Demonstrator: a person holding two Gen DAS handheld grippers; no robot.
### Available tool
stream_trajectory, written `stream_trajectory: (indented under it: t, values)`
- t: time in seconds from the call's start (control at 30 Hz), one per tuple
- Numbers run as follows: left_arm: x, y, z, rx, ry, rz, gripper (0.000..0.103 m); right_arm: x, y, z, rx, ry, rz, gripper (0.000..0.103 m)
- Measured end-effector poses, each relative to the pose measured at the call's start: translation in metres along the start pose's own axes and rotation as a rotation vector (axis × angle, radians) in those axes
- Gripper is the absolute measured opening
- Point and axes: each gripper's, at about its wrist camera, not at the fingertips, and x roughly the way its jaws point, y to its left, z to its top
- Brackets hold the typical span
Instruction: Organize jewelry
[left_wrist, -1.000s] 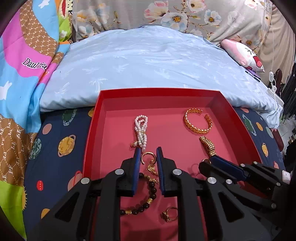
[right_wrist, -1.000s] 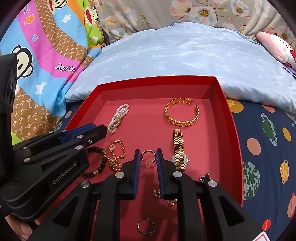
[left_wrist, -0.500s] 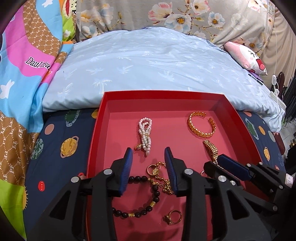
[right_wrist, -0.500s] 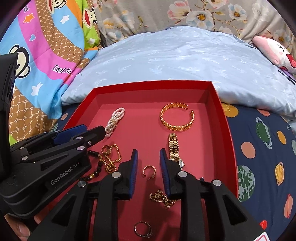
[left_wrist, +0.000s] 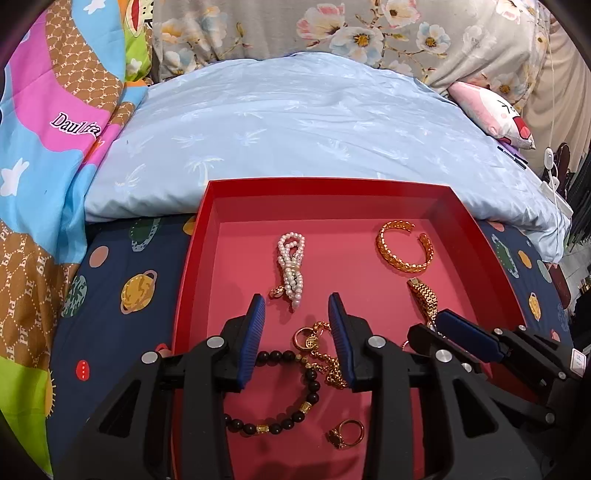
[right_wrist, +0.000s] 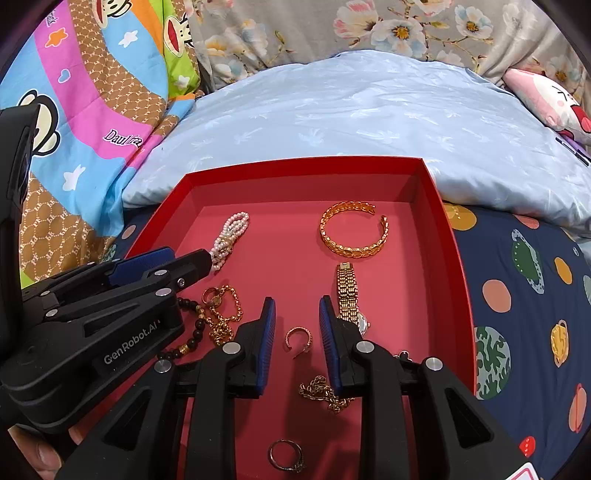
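A red tray (left_wrist: 195, 236) (right_wrist: 443, 229) on the bed holds the jewelry. My left gripper (left_wrist: 295, 306) is open and empty above a gold chain with a coin pendant (left_wrist: 314, 343) and a black bead bracelet (left_wrist: 288, 402). A pearl strand (left_wrist: 291, 266), a gold cuff (left_wrist: 402, 247), a gold watch (left_wrist: 424, 295) and a gold ring (left_wrist: 345, 434) lie around it. My right gripper (right_wrist: 297, 306) is open and empty over a small gold hoop earring (right_wrist: 298, 338) lying on the tray. A loose gold chain (right_wrist: 323, 395), a thin ring (right_wrist: 286, 456), the watch (right_wrist: 349, 295) and the cuff (right_wrist: 352, 234) lie near.
A pale blue pillow (left_wrist: 295, 122) lies right behind the tray. A colourful blanket (left_wrist: 44, 122) is at the left and a pink plush (left_wrist: 491, 110) at the right. Navy planet-print sheet (right_wrist: 528, 295) surrounds the tray. The two grippers sit side by side.
Both grippers have opened and pulled back a little. The left one let go of the gold chain and the right one let go of the hoop earring; both pieces now lie on the tray.
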Motion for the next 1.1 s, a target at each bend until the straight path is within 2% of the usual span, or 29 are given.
stream_trajectory:
  t: [0.07,0.27,0.5,0.53,0.6,0.87,0.93,1.0,1.1]
  values:
    - [-0.003,0.0,-0.001,-0.008,0.0,0.007,0.034,-0.004,0.001,-0.001,0.002,-0.008,-0.006,0.031]
    - [-0.025,0.0,-0.009,0.004,-0.022,0.035,0.034,-0.027,-0.001,-0.008,0.032,-0.03,-0.011,0.033]
    - [-0.066,0.006,-0.037,0.0,-0.039,0.026,0.036,-0.063,0.001,-0.044,0.05,-0.039,-0.036,0.037]
    - [-0.073,0.006,-0.042,0.0,-0.047,0.029,0.038,-0.071,0.003,-0.051,0.055,-0.045,-0.037,0.038]
    - [-0.084,0.007,-0.051,-0.006,-0.062,0.037,0.053,-0.082,0.006,-0.059,0.057,-0.06,-0.046,0.044]
    - [-0.114,-0.001,-0.088,0.013,-0.095,0.095,0.055,-0.107,0.019,-0.088,0.048,-0.088,-0.089,0.054]
    - [-0.118,-0.002,-0.096,0.01,-0.088,0.095,0.057,-0.108,0.022,-0.095,0.047,-0.086,-0.099,0.055]
    - [-0.119,-0.004,-0.104,0.012,-0.086,0.113,0.063,-0.111,0.025,-0.103,0.041,-0.087,-0.118,0.061]
    - [-0.119,-0.004,-0.112,0.006,-0.088,0.141,0.066,-0.114,0.026,-0.113,0.046,-0.1,-0.128,0.066]
